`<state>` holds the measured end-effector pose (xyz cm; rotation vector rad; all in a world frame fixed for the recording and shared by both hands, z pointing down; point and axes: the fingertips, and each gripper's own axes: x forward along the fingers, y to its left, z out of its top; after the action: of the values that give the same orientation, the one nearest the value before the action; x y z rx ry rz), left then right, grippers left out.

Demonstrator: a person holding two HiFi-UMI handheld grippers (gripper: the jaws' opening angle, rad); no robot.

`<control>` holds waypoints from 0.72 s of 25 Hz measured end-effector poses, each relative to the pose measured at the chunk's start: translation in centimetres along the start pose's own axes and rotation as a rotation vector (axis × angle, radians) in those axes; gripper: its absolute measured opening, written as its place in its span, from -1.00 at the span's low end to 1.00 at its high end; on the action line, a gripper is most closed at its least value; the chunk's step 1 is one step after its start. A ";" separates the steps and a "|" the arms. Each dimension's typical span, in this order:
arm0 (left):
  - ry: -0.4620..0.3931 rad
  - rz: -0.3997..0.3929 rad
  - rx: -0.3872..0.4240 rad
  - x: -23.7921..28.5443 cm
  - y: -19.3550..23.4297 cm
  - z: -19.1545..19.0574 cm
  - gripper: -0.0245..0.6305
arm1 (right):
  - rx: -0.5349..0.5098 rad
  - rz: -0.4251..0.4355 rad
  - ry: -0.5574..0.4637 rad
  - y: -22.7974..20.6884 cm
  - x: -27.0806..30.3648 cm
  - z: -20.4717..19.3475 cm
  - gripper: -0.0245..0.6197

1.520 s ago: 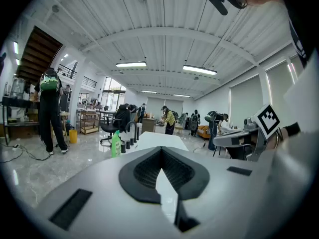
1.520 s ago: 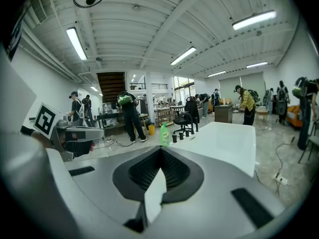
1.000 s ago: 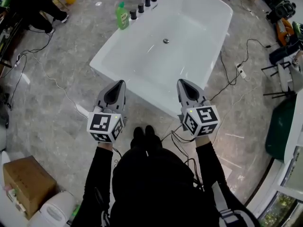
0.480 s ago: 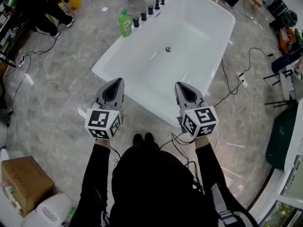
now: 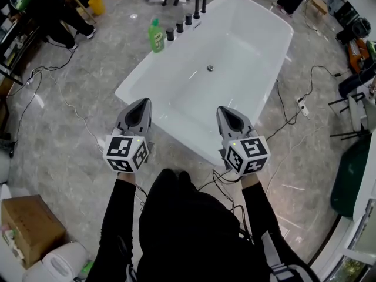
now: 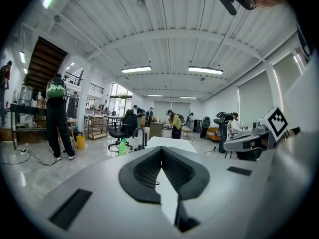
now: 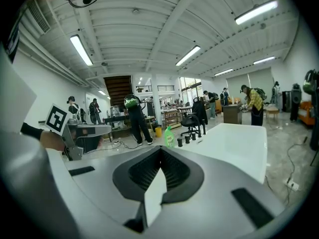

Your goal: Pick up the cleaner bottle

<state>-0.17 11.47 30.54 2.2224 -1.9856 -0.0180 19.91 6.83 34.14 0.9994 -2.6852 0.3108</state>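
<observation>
Cleaner bottle (image 5: 155,35) is green & stands up at the far left side of the big white tub (image 5: 258,63), just beside a row of black knobs (image 5: 170,34). Can't tell if it sits on the tub's edge or on the floor. Left tongs (image 5: 143,102) & right tongs (image 5: 224,111) are both pressed together w/ nothing in them. The person holds them out side by side at the near end of the tub, tips toward the tub, well apart from the bottle. Grey floor (image 5: 70,134) has wires (image 5: 294,98) on it.
</observation>
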 end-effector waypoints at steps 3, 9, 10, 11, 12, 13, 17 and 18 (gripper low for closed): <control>-0.002 0.002 0.004 0.5 0.4 0.1 -0.90 | 0.006 -0.002 0.009 -0.2 0.5 0.0 -0.92; -0.012 0.005 0.017 2.5 2.3 0.7 -0.90 | 0.005 -0.007 0.015 -0.7 2.5 0.4 -0.92; -0.012 0.001 0.022 2.8 2.6 0.8 -0.90 | 0.004 -0.008 0.015 -0.7 2.9 0.6 -0.92; -0.011 -0.004 0.027 3.1 2.9 1.0 -0.90 | 0.004 -0.011 0.014 -0.7 3.3 0.7 -0.92; -0.009 -0.011 0.031 3.5 3.3 1.1 -0.90 | 0.004 -0.016 0.013 -0.6 3.7 0.9 -0.92; -0.006 -0.019 0.031 3.9 3.7 1.2 -0.90 | 0.005 -0.021 0.012 -0.6 4.2 1.1 -0.92; 0.010 -0.050 0.027 6.0 5.7 0.9 -0.90 | 0.010 -0.044 0.018 -0.6 6.7 1.3 -0.92; 0.016 -0.058 0.026 6.5 6.2 0.8 -0.90 | 0.011 -0.050 0.022 -0.6 7.5 1.3 -0.92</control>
<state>-5.58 4.27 31.20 2.2884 -1.9236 0.0179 14.65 1.48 35.29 1.0580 -2.6371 0.3258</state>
